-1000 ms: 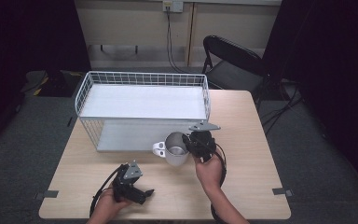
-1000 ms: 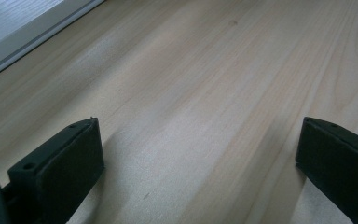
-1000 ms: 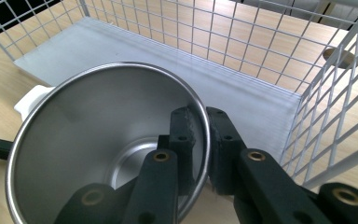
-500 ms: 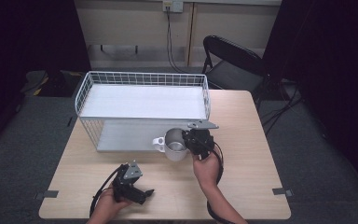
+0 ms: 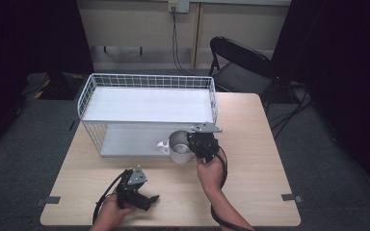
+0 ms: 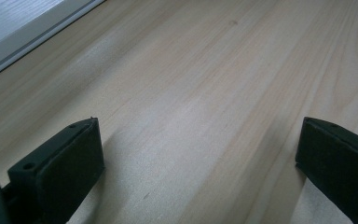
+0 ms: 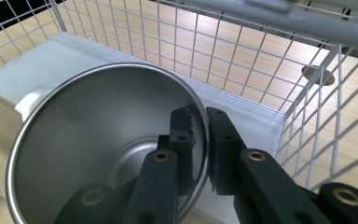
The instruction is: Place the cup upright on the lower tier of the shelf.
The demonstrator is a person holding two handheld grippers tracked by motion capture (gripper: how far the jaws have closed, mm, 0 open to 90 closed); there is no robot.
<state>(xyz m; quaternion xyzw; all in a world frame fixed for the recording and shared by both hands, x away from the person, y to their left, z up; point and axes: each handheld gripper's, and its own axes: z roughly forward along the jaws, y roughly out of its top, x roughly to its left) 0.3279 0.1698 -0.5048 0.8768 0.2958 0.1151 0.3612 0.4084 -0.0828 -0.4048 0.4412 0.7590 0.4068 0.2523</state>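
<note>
Nearest us, our left gripper (image 5: 136, 191) rests low over the pale wooden bench (image 5: 250, 192) with its jaws spread wide and nothing between them, parked out of the way, we judge, while the other hand works. Farther in, our right gripper (image 5: 196, 143) has its jaws pinched on the rim of the shiny, empty metal cup with a white handle (image 5: 178, 146), one jaw inside and one outside the wall, a grip that holds the cup steady. The cup sits at the near right opening of the white wire basket rack (image 5: 147, 81), whose white shelves (image 5: 144, 103) look bare, so we judge it is headed for the lower one.
</note>
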